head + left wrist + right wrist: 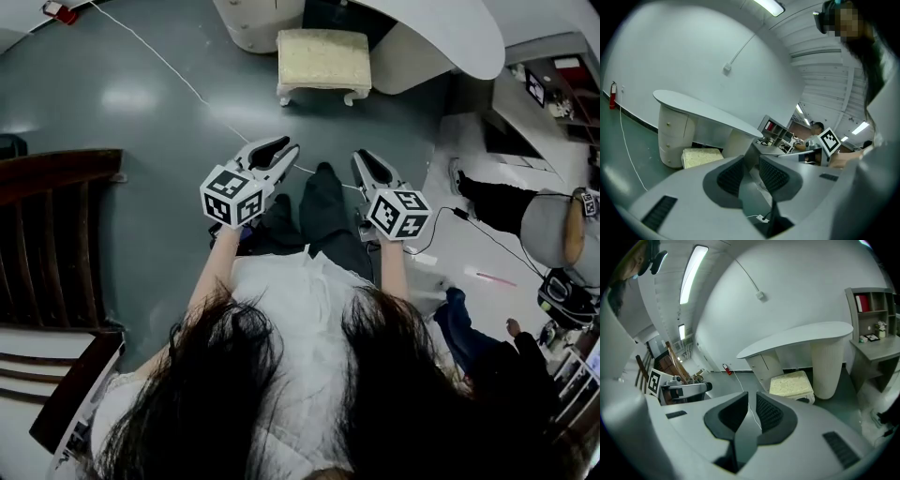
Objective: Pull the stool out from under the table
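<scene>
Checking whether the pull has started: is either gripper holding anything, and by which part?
Nothing is held. The left gripper and right gripper are shut and empty, short of the stool.

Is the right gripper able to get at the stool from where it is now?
Likely yes, once closer: only floor lies between the right gripper and the stool, though its jaws are shut.

Lab-type workspace: floor cable (169, 64), shelf unit (874, 310), ceiling strip light (691, 273).
</scene>
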`<state>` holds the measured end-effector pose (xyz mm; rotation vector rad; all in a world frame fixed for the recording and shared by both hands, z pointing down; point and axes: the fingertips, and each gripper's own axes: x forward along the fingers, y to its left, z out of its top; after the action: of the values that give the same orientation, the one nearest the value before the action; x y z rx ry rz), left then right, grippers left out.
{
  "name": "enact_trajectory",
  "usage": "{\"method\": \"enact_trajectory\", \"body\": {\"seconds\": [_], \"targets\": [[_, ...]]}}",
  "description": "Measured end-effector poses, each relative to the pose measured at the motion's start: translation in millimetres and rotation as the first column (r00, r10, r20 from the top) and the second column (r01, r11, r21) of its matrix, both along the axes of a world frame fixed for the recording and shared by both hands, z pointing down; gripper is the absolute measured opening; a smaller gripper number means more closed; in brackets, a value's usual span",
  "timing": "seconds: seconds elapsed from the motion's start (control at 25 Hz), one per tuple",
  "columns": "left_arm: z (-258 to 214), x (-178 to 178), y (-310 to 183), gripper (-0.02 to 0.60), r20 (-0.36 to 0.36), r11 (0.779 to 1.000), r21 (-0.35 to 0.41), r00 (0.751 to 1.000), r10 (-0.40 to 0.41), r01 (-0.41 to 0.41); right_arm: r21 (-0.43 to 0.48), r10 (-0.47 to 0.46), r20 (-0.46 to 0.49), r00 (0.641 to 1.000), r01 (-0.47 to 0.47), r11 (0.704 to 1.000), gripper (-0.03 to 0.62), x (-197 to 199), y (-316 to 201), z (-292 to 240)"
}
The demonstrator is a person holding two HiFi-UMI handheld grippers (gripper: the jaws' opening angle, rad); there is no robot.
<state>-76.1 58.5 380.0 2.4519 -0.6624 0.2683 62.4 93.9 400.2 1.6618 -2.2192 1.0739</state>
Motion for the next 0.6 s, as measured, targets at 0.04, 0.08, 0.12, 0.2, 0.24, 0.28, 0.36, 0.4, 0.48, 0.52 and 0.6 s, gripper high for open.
{"method": "enact_trajectory", "body": {"seconds": [0.04, 0.08, 0.12, 0.2, 0.24, 0.28, 0.36, 0.4, 0.48, 0.52, 0.6], "targets": [[3, 3, -5, 0.109, 0.005, 1.000, -0.004, 1.000, -0.014, 0.014, -0.004, -0.013, -0.002, 1.000, 0.013, 1.000, 0.065, 7, -6, 5], [7, 7, -11, 0.109, 0.008, 1.000, -0.006, 1.000, -0.025, 0.025, -0.009, -0.027, -0.007, 1.000, 0.027, 1.000, 0.064, 13, -12, 10], [10, 12, -17, 0.109, 0.010, 0.999, -0.007, 0.999, -0.035, 0.035, -0.014, -0.043, -0.014, 0.999, 0.043, 0.999, 0.064, 20, -19, 15], [17, 20, -32, 0.109, 0.010, 0.998, -0.012, 0.999, -0.054, 0.054, -0.024, -0.072, -0.029, 0.997, 0.071, 0.997, 0.064, 34, -34, 27], [21, 24, -40, 0.109, 0.009, 0.998, -0.016, 0.998, -0.066, 0.066, -0.028, -0.081, -0.032, 0.996, 0.080, 0.996, 0.064, 42, -42, 33], [26, 28, -48, 0.109, 0.010, 0.997, -0.021, 0.997, -0.080, 0.080, -0.031, -0.088, -0.031, 0.996, 0.087, 0.996, 0.064, 49, -51, 39], [37, 35, -65, 0.109, 0.015, 0.994, -0.028, 0.994, -0.106, 0.106, -0.036, -0.099, -0.026, 0.995, 0.098, 0.995, 0.064, 65, -69, 53], [42, 38, -73, 0.109, 0.021, 0.993, -0.029, 0.993, -0.116, 0.117, -0.040, -0.104, -0.023, 0.994, 0.103, 0.994, 0.064, 73, -77, 61], [55, 45, -86, 0.109, 0.036, 0.990, -0.021, 0.990, -0.137, 0.138, -0.048, -0.116, -0.018, 0.993, 0.115, 0.992, 0.064, 87, -91, 78], [63, 47, -93, 0.109, 0.044, 0.988, -0.012, 0.987, -0.152, 0.153, -0.054, -0.124, -0.014, 0.992, 0.123, 0.991, 0.064, 94, -97, 88], [81, 50, -105, 0.109, 0.060, 0.983, 0.001, 0.981, -0.184, 0.184, -0.068, -0.149, 0.002, 0.989, 0.148, 0.987, 0.064, 103, -109, 110]]}}
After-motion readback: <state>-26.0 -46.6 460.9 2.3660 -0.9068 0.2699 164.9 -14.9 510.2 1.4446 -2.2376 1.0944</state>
